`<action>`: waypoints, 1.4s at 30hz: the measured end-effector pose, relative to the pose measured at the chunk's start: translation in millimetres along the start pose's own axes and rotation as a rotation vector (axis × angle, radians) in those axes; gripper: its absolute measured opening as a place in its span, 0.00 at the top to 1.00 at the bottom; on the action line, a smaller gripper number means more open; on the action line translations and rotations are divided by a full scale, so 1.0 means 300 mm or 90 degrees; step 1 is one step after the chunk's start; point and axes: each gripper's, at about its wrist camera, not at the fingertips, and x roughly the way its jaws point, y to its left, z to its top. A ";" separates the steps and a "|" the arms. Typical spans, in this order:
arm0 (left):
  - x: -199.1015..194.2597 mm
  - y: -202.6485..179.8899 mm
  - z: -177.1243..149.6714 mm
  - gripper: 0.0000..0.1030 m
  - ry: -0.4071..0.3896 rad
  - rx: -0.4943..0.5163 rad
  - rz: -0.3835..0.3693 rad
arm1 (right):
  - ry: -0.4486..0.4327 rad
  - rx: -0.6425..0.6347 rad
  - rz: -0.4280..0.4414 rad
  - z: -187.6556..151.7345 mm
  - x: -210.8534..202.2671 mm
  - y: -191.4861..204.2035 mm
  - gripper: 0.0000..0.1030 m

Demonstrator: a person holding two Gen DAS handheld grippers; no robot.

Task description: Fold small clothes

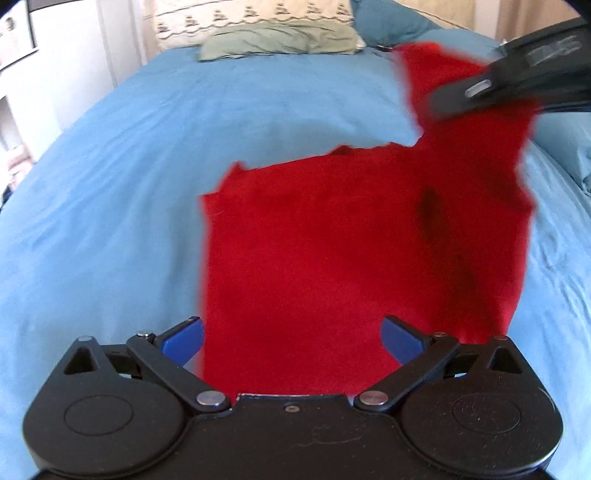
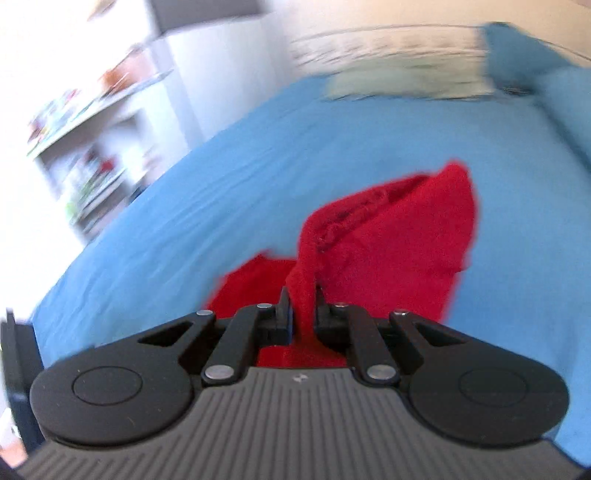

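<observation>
A small red garment (image 1: 314, 251) lies on the blue bed sheet (image 1: 129, 166). Its right part is lifted into the air. My left gripper (image 1: 291, 332) is open, its blue fingers (image 1: 184, 338) apart at the garment's near edge. My right gripper (image 2: 302, 306) is shut on a fold of the red garment (image 2: 388, 251) and holds it up above the bed. The right gripper also shows in the left wrist view (image 1: 498, 88) at the upper right, over the raised cloth.
A pale green pillow (image 1: 280, 38) and a patterned pillow (image 1: 251, 14) lie at the head of the bed. A teal pillow (image 1: 391, 18) sits at the far right. White shelves (image 2: 85, 147) stand left of the bed.
</observation>
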 end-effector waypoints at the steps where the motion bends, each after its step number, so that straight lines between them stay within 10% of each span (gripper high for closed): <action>1: -0.010 0.033 -0.014 0.00 0.002 -0.003 0.004 | 0.025 -0.025 0.018 -0.013 0.064 0.071 0.77; 8: -0.028 0.176 -0.153 0.00 0.013 0.007 0.037 | 0.142 -0.130 0.026 -0.212 0.380 0.334 0.76; 13: -0.045 0.186 -0.185 0.00 0.006 -0.019 0.006 | 0.110 -0.120 0.067 -0.185 0.308 0.322 0.15; 15: -0.056 0.184 -0.178 0.00 -0.003 -0.033 -0.021 | 0.057 -0.131 0.070 -0.159 0.218 0.297 0.11; 21: -0.072 0.140 -0.162 0.02 -0.030 -0.071 -0.092 | -0.003 -0.076 0.014 -0.153 0.005 0.121 0.04; 30: -0.015 0.153 -0.136 0.18 -0.041 -0.175 -0.098 | 0.047 -0.030 -0.063 -0.509 -0.030 -0.053 0.05; 38: 0.004 0.168 -0.135 0.43 -0.040 -0.189 -0.087 | 0.025 0.026 -0.069 -0.622 0.024 -0.049 0.06; 42: 0.013 0.179 -0.124 0.75 -0.038 -0.207 -0.097 | 0.013 0.024 -0.079 -0.612 0.042 -0.023 0.10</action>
